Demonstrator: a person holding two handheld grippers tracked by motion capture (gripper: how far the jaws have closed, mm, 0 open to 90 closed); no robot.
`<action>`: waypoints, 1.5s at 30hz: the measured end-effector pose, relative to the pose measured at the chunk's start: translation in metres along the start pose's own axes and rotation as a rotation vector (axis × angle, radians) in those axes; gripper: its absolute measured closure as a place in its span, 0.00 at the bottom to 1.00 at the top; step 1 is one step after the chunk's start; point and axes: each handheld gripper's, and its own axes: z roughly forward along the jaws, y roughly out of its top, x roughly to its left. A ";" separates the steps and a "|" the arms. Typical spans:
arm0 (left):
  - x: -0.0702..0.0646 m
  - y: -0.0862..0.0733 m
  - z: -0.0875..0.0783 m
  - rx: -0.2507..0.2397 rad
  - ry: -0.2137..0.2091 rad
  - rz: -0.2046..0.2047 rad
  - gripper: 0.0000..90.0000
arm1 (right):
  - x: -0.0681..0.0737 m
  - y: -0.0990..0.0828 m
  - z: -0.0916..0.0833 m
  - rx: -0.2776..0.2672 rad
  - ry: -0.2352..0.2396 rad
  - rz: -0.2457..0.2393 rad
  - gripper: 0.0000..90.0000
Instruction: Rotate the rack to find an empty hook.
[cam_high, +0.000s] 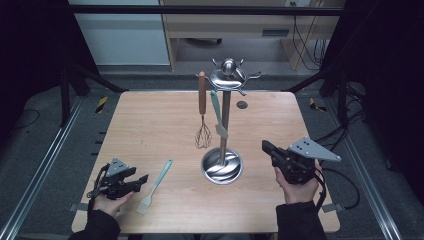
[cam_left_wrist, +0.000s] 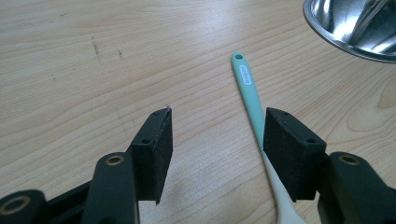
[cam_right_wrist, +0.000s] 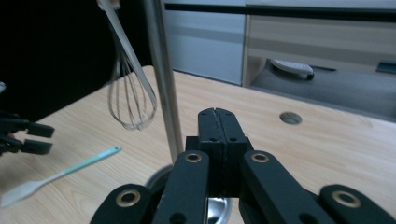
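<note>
Landmark: I take the metal utensil stand at the table's centre as reference.
Left gripper: I see it near-left of the stand's bowl base, jaws spread apart, gripping nothing.
Loose spatula: mint handle, pale blade, flat on the table left of the base; in the left gripper view it lies against the inner face of one pad.
Right gripper: just right of the base, jaws pressed together, empty.
Whisk: wooden handle, hanging from the stand's left side.
Second spatula: hanging beside the pole.
</note>
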 end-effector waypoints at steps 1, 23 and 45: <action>0.000 0.000 0.000 0.000 0.000 0.000 0.47 | 0.001 0.003 0.001 -0.007 0.003 -0.006 1.00; 0.002 0.000 0.000 0.005 0.005 -0.013 0.46 | 0.027 0.076 0.003 -0.160 0.050 -0.048 1.00; 0.002 0.000 0.001 0.018 0.004 -0.015 0.46 | 0.044 0.129 0.007 -0.206 0.039 -0.110 1.00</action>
